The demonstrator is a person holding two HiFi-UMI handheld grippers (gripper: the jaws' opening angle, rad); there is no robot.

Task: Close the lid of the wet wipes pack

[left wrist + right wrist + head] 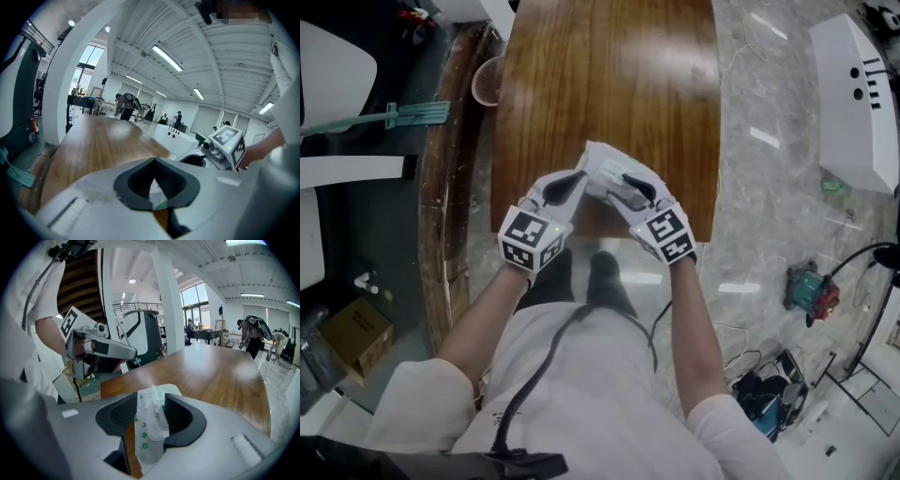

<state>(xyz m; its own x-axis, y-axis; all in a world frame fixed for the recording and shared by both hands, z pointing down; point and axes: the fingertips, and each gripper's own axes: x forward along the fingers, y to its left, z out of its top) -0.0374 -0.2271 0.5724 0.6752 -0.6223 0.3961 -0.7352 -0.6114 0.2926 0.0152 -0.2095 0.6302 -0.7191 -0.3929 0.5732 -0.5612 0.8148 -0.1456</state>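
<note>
The wet wipes pack (602,169), white with green print, is held up over the near edge of the brown wooden table (609,84). My left gripper (574,180) pinches its left end; in the left gripper view only a thin white and green strip of pack (158,202) shows between the nearly meeting pads of that gripper (154,180). My right gripper (630,186) is shut on the right side. In the right gripper view the pack (149,425) fills the gap of that gripper (151,411), a green-edged flap standing up on top. Whether the lid is closed is hidden.
A small wicker basket (487,82) stands off the table's left edge. A white machine housing (853,94) lies on the marble floor at right, with a green and red power tool (811,289) and cables nearby. A cardboard box (356,333) sits at lower left. People stand far off.
</note>
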